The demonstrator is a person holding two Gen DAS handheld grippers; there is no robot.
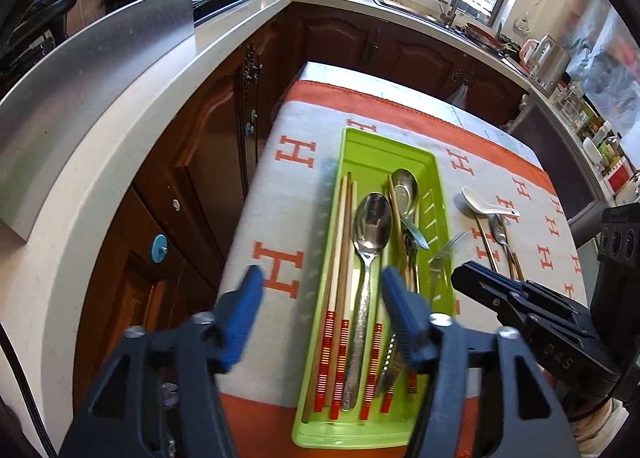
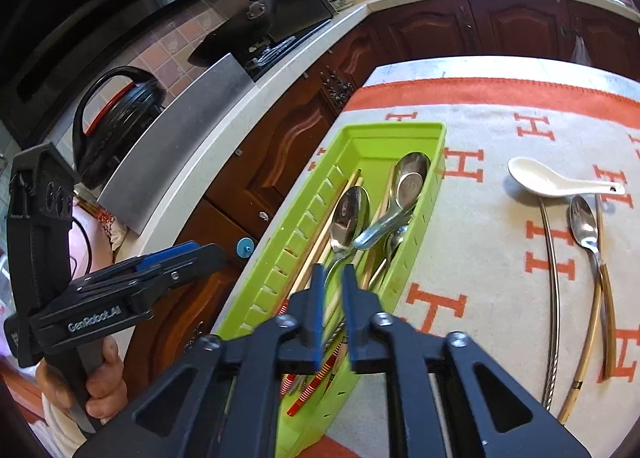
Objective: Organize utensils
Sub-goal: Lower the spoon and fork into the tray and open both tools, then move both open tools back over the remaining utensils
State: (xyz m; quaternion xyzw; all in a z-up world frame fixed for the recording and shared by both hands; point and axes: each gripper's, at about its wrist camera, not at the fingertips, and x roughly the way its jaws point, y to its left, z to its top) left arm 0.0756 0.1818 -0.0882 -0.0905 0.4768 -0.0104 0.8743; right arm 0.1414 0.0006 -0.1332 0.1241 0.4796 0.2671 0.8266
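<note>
Two grippers hang over our green tray (image 1: 440, 193): the left gripper (image 1: 322, 278) spread wide and holding nothing, the right gripper (image 2: 333, 278) narrowed to a slim gap, nothing visibly clamped. Inside the tray lie red-banded chopsticks (image 1: 339, 362) and a steel spoon (image 1: 370, 234). Beyond, well apart on the H-patterned cloth (image 2: 480, 129), rest a white ceramic spoon (image 2: 552, 177) and a gold-handled spoon (image 2: 588, 234).

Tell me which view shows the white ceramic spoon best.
The right wrist view: the white ceramic spoon lies whole and unobstructed on the H-patterned cloth, right of the green tray. The left wrist view shows it too, but smaller and nearer the frame's distorted edge.
</note>
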